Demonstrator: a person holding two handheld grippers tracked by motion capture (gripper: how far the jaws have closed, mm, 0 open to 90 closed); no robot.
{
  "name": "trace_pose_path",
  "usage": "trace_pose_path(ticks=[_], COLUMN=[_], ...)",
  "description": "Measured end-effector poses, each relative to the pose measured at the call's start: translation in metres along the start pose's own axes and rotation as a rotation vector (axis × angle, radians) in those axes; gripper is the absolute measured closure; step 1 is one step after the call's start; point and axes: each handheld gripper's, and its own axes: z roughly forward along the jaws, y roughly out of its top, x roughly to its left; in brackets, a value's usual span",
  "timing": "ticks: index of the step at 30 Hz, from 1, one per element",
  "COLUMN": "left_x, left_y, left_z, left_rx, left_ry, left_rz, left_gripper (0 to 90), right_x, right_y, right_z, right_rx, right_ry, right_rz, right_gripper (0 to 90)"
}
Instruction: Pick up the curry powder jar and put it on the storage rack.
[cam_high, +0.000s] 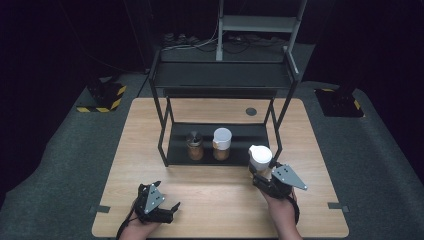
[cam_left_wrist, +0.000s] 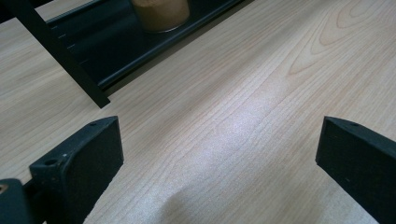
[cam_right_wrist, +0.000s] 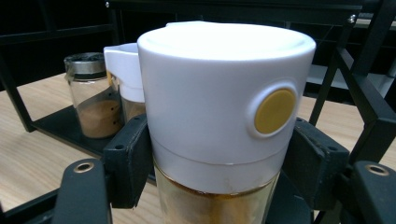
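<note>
— White-lidded jar (cam_high: 260, 158): how far has the work been carried?

— It is clenched in the right gripper (cam_high: 262, 178), lower right of the frame, just outside the black rack (cam_high: 162, 135); two jars are already shelved, so placing seems left.

— And the fingers (cam_right_wrist: 128, 158)?

— The glass is pressed from both sides below the lid. The left gripper (cam_high: 167, 210) is held released over the bench (cam_high: 220, 200).
</note>
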Motion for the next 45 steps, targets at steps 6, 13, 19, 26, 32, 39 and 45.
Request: trace_pose_path(ticks=[6,13,19,26,32,39,45], left_x=[0.0,0.0,0.0,0.0,0.002,0.002,0.001], left_y=[0.0,-0.001,-0.001,-0.001,-0.001,-0.002,-0.002], left_z=[0.0,0.0,0.0,-0.001,-0.001,-0.001,-0.001], left_rx=[-0.001,-0.004,-0.005,-0.006,-0.007,-0.011,-0.011], left_ry=[-0.001,-0.002,-0.003,-0.003,-0.005,-0.005,-0.004], left_rz=[0.001,0.0,0.002,0.0,-0.008,-0.01,-0.006], left_gripper=[1.1,1.1,1.1,1.1,1.1,1.2,1.1], right_x=[-0.001,-0.003,-0.004,-0.004,-0.007,-0.007,-0.007], right_y=[0.006,0.012,0.017,0.019,0.015,0.013,0.013], right_z=[0.008,0.018,0.026,0.034,0.044,0.054,0.062], right_rx=[-0.002,-0.002,0.002,0.004,0.007,0.009,0.01], right_ry=[-0.006,-0.014,-0.024,-0.032,-0.035,-0.041,-0.045], right_rz=[0.004,0.009,0.016,0.018,0.038,0.048,0.053], right_gripper=[30.3,30.3,30.3,30.3,30.3,30.3,30.2])
